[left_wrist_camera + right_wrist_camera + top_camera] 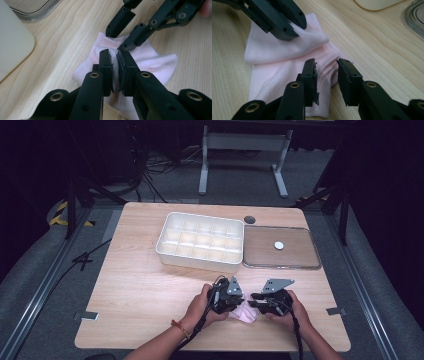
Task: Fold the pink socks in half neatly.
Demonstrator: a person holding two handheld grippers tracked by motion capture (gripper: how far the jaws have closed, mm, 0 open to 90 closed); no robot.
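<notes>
Folding job, high view: left tongs point(239, 301) and right tongs point(254, 300) meet over a pink sock point(244, 313) at the near edge of the bench point(140, 285); the white divided tray point(200, 241) and the clear lid point(281, 247) sit well apart, farther back.

Hidden, high view: both hands crowd the sock, so only a scrap of pink peeks out between the tools, and how the jaws stand is too small to read from up here.

Left gripper view: left tongs point(114, 71) are clenched on a raised pleat of the sock point(147, 61), cloth squeezed between the pads. Right tongs point(117, 37) reach in from above, tips on the far fabric.

Hidden, left gripper view: the near end of the sock runs under the black linkage, so its full outline is cut off.

Right gripper view: right tongs point(327, 72) stand released, jaws apart and straddling the ribbed cuff of the sock point(274, 67), not yet biting. Left tongs point(294, 27) hold the fold at the far side.

Doing it well: my read is the right tongs should close squarely on both cuff layers, low and centred, while the left keeps its pinch steady so the fold doesn't slide open.

Hard to tell: whether this is one sock doubled over or two stacked; the layers blur together.
</notes>
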